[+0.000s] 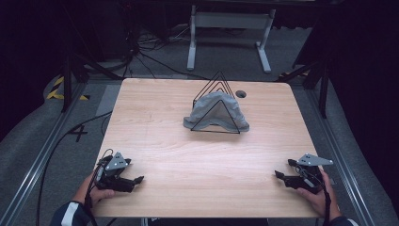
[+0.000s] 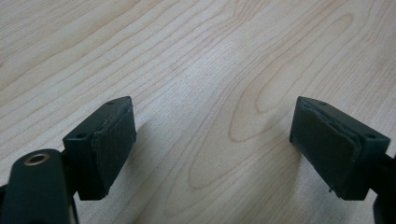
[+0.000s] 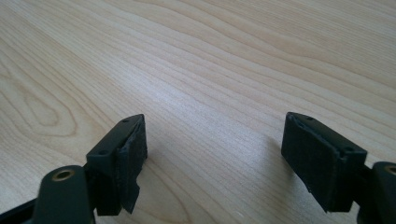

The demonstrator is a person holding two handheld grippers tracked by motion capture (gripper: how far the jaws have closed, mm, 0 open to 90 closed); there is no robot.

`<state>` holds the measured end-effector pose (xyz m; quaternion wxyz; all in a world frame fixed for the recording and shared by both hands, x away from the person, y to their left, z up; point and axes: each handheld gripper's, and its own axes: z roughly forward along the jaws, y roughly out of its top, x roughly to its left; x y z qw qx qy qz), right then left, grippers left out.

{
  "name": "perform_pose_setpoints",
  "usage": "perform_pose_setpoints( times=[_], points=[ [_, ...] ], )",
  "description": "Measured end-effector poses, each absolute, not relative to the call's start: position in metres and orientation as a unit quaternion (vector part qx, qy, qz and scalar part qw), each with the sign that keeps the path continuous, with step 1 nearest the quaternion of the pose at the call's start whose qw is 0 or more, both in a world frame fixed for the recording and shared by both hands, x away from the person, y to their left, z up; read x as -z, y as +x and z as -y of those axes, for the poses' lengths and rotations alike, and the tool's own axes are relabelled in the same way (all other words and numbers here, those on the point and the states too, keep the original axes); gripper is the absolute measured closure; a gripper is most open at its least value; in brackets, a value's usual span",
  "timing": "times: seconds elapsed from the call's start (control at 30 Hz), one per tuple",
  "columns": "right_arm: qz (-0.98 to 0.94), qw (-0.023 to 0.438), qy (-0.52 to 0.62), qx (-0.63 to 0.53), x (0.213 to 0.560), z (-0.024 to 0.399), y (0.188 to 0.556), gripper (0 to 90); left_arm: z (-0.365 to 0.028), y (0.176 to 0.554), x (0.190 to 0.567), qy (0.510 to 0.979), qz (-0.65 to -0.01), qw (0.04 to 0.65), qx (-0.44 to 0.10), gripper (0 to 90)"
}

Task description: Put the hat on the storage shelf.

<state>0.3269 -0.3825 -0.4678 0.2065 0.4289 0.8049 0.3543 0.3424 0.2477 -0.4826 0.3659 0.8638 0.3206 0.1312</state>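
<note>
A grey cloth (image 1: 214, 112) lies draped in a black wire rack (image 1: 217, 104) of triangular frames, at the far middle of the wooden table (image 1: 188, 155). My left gripper (image 1: 138, 180) rests near the table's front left corner, held by a hand. Its jaws stand open over bare wood, nothing between the pads (image 2: 114, 144). My right gripper (image 1: 277, 175) sits near the front right corner, pointing inward. Its jaws are also open, and only wood grain shows between its pads (image 3: 317, 161). Both grippers are far from the cloth and rack.
A round cable hole (image 1: 241, 93) sits near the table's far edge, right of the rack. Behind the table stand a white frame leg (image 1: 192, 42) and loose cables (image 1: 141, 52) on a grey floor. Metal rails (image 1: 42, 155) run along both sides.
</note>
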Motion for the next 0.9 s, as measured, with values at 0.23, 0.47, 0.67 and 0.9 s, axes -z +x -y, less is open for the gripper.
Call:
perform_pose_setpoints(
  times=[0.23,0.47,0.67,0.9],
  points=[
    [-0.803,0.206,0.431,-0.355,0.4678,0.3824,0.3269,22.8,-0.2476,0.3424,0.4826,0.864,-0.321,0.366,-0.131,14.7],
    [-0.804,0.207,0.43,-0.354,0.4678,0.3827,0.3273,22.6,-0.2476,0.3424,0.4825,0.864,-0.321,0.365,-0.131,14.7],
    [-0.805,0.207,0.429,-0.353,0.4677,0.3829,0.3273,22.6,-0.2471,0.3422,0.4826,0.863,-0.324,0.365,-0.129,14.4],
    [-0.805,0.207,0.43,-0.352,0.4676,0.3831,0.3272,22.6,-0.2473,0.3424,0.4821,0.865,-0.322,0.363,-0.128,14.3]
  ],
)
